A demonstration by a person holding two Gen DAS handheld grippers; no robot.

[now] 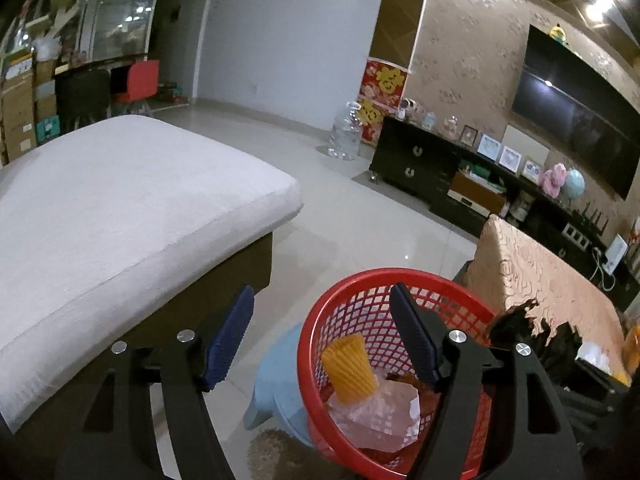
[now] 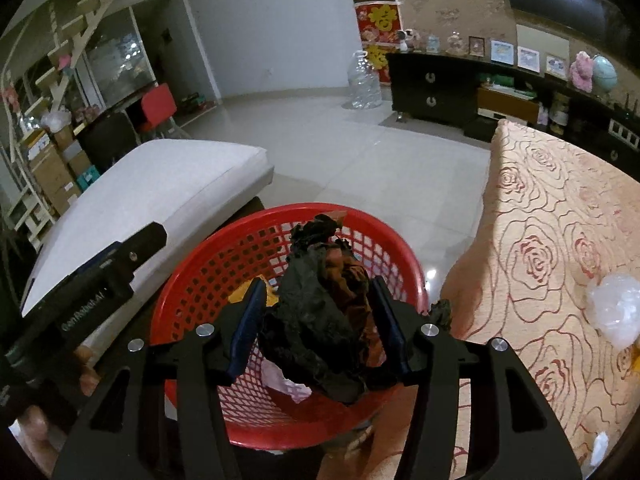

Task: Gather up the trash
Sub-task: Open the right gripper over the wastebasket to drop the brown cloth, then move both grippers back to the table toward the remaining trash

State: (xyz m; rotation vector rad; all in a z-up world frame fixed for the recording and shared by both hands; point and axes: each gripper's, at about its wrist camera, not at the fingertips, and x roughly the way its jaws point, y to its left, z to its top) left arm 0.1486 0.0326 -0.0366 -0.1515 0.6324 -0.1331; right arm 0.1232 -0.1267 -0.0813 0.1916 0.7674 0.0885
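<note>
Jaws: left gripper (image 1: 322, 334) apart, empty | right gripper (image 2: 318, 322) around black crumpled trash (image 2: 320, 320), above red basket (image 2: 192, 276)

Dim indoor night scene, warm cast, heavy fisheye warp in both views.
Ceiling spotlights (image 1: 604, 0) blow out top right in the left view, with glare on the dark wall-mounted TV screen (image 1: 576, 108) and a small hotspot on the glossy pale tiled floor (image 1: 360, 216). Black vignette at the corners, walls bend at the edges. Soft, noisy detail; the far shelving is murky.
</note>
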